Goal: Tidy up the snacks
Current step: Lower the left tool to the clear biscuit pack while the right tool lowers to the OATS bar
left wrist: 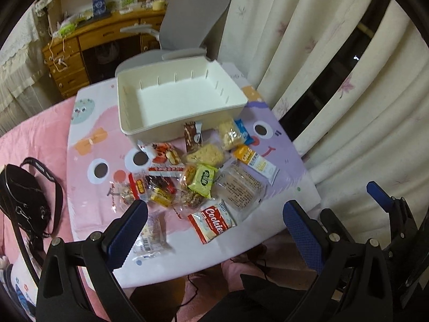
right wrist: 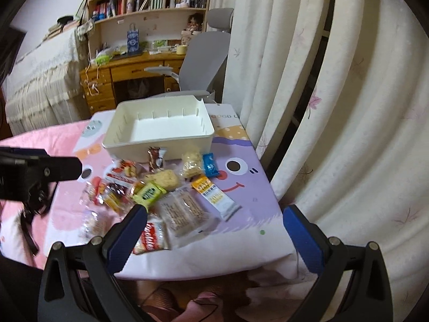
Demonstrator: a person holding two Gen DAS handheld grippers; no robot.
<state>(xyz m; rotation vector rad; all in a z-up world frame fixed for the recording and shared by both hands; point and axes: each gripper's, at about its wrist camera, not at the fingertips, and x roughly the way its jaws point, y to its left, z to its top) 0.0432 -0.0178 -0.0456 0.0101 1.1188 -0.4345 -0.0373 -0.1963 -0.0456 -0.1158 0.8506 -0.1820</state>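
A white box [left wrist: 187, 127] [right wrist: 158, 146] stands empty at the back of the small table [left wrist: 284, 161] [right wrist: 246, 193]. In front of it lie several snack packets: a red Cookies pack [left wrist: 213, 224] [right wrist: 152, 237], a green packet [left wrist: 203, 179] [right wrist: 147, 193], a clear cracker pack [left wrist: 241, 189] [right wrist: 185, 214], an orange-white bar [left wrist: 254, 163] [right wrist: 217, 197] and a blue packet [left wrist: 245, 131] [right wrist: 210, 165]. My left gripper [left wrist: 214, 209] hovers open above the near packets. My right gripper [right wrist: 214, 212] is open too, over the table's front edge, holding nothing.
A black bag [left wrist: 24, 201] lies on the pink bed to the left. A grey office chair [left wrist: 187, 26] [right wrist: 203, 61] stands behind the table, curtains [left wrist: 321, 53] [right wrist: 295, 80] hang on the right. The left gripper's black body [right wrist: 40, 171] shows at the left.
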